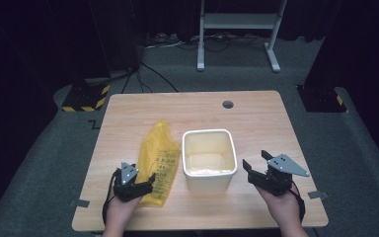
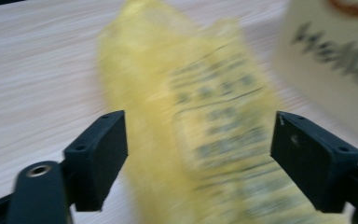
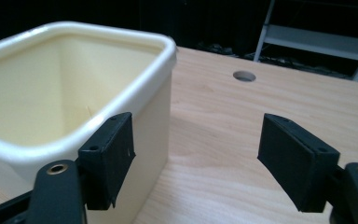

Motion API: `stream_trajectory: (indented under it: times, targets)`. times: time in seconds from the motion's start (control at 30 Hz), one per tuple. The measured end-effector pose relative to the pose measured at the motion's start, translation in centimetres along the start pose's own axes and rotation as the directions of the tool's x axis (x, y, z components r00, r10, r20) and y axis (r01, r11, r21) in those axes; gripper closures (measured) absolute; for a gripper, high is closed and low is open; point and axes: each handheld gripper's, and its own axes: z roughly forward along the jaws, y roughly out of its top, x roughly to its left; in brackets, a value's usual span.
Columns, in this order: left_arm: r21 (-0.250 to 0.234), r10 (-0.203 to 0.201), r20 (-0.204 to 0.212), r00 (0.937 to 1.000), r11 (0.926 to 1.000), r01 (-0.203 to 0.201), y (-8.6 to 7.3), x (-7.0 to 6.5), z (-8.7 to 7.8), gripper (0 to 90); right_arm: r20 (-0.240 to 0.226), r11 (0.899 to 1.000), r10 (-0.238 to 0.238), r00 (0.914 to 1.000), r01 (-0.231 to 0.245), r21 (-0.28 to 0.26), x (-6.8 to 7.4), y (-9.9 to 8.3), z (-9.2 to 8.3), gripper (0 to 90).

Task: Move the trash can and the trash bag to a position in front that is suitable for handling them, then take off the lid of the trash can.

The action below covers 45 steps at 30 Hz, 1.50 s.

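A yellow plastic bag [image 1: 158, 160] with dark print lies flat on the wooden table [image 1: 256, 118], left of a cream square bin [image 1: 209, 159]. My left gripper [image 1: 138, 186] is open at the bag's near end. In the left gripper view the bag [image 2: 214, 140] lies between and beyond the spread jaws, blurred. My right gripper [image 1: 256, 165] is open just right of the bin, holding nothing. In the right gripper view the bin [image 3: 65, 88] stands at the left, its near corner by the left jaw, and the inside looks empty.
A round cable hole [image 1: 228, 104] is in the table's far side. Beyond the table stand a white metal frame [image 1: 237, 29] and cables on the floor. Yellow-black striped bases [image 1: 86, 96] sit at the far left. Bare tabletop lies right of the bin.
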Motion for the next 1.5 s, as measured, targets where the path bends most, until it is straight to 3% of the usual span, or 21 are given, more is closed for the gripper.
stream_trajectory:
  times: [0.07,0.1,0.27,0.53,0.7,0.77,0.97,1.2,1.27,1.5]
  targets:
    - [-0.009,-0.070,0.002,0.9975,0.9975,0.070,-0.7,1.1,-0.1,16.3,-0.012,1.000,0.019,0.9998,-0.019,-0.013,0.5,0.9,0.0,30.6]
    - [-0.007,-0.078,0.006,0.9969,0.9969,0.078,-0.8,1.4,0.0,16.0,-0.015,0.999,0.025,0.9996,-0.025,-0.020,0.6,1.0,0.0,32.5]
    - [-0.001,-0.056,0.003,0.9984,0.9984,0.056,-1.1,1.7,0.0,14.5,-0.046,0.995,0.081,0.9956,-0.084,-0.049,1.2,1.8,0.6,39.8]
    - [0.038,-0.049,-0.012,0.9987,0.9981,0.049,-1.7,2.3,0.5,14.0,-0.001,0.997,0.066,0.9978,-0.066,-0.029,2.6,2.3,2.4,46.8]
    - [0.053,-0.101,-0.025,0.9945,0.9933,0.103,-2.2,3.4,0.8,14.5,0.026,0.998,0.057,0.9981,-0.058,0.026,3.6,2.7,3.6,57.1]
    - [0.048,-0.095,-0.031,0.9949,0.9941,0.097,-2.2,3.5,0.7,14.5,0.028,0.998,0.057,0.9980,-0.058,0.038,3.7,2.7,3.7,58.0]
    - [0.029,-0.136,-0.020,0.9905,0.9902,0.136,-2.5,4.5,0.5,14.9,0.035,0.991,0.037,0.9987,-0.041,0.130,4.3,2.7,4.6,64.4]
    - [0.037,-0.136,-0.015,0.9907,0.9900,0.136,-2.6,4.4,0.8,15.1,0.044,0.985,0.070,0.9966,-0.076,0.152,4.0,2.9,4.9,71.2]
    - [0.037,-0.134,-0.013,0.9909,0.9903,0.134,-2.6,4.3,0.7,15.1,0.049,0.985,0.068,0.9965,-0.074,0.154,3.9,3.0,5.0,75.6]
    - [0.041,-0.128,-0.008,0.9917,0.9908,0.129,-2.6,4.2,0.8,15.3,0.040,0.985,0.054,0.9977,-0.060,0.163,3.7,3.3,5.3,78.4]
